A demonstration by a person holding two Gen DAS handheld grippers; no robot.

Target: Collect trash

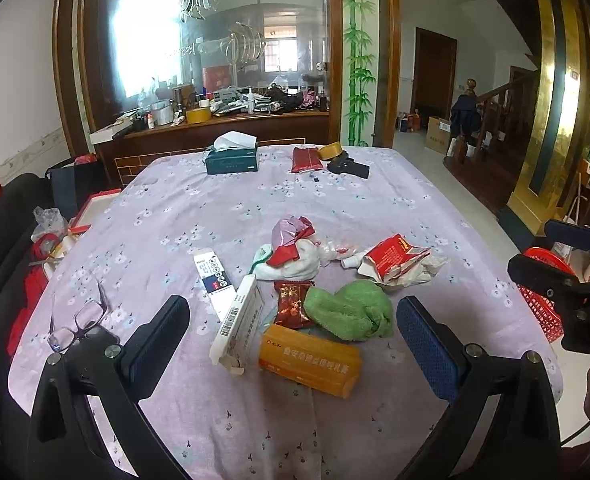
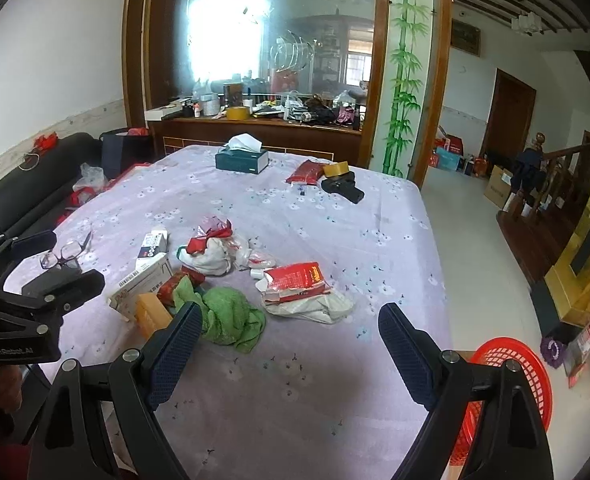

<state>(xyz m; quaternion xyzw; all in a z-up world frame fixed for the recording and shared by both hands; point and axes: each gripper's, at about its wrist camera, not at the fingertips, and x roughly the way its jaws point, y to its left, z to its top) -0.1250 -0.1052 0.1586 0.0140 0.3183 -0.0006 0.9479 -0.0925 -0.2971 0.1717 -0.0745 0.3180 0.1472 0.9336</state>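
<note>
Left wrist view first: I see my left gripper (image 1: 291, 320) with its jaws spread wide and nothing between the pads, hanging above the near edge of the table (image 1: 375, 208), which is covered in a lilac floral cloth. Just beyond the fingers lies the trash heap. Nearest is an orange box (image 1: 310, 360) with pale print, lying flat. A white box (image 1: 239, 320) with a barcode leans beside it on the left, and a second white carton (image 1: 213, 274) with a dark label lies past that. A small dark red snack wrapper (image 1: 291, 303) touches a crumpled green cloth (image 1: 351, 310). Behind them sits a wad of white tissue tangled with pink and red plastic (image 1: 295, 248), and to the right a torn red and white packet (image 1: 399, 264), flattened and creased. Glasses (image 1: 79, 318) rest near the table's left edge.

From the right wrist, my right gripper (image 2: 291, 336) is likewise wide open and empty, held over bare cloth with the green cloth just off its left finger. A red mesh basket (image 2: 519, 376) stands off the table's right corner, on the floor side.

Far across the table are a dark tissue box (image 1: 233, 160), a red pouch (image 1: 307, 159), a tape roll (image 1: 332, 150) and a black tool (image 1: 349, 167). Behind them a cluttered shelf (image 1: 231, 118) runs under a large mirror.
</note>
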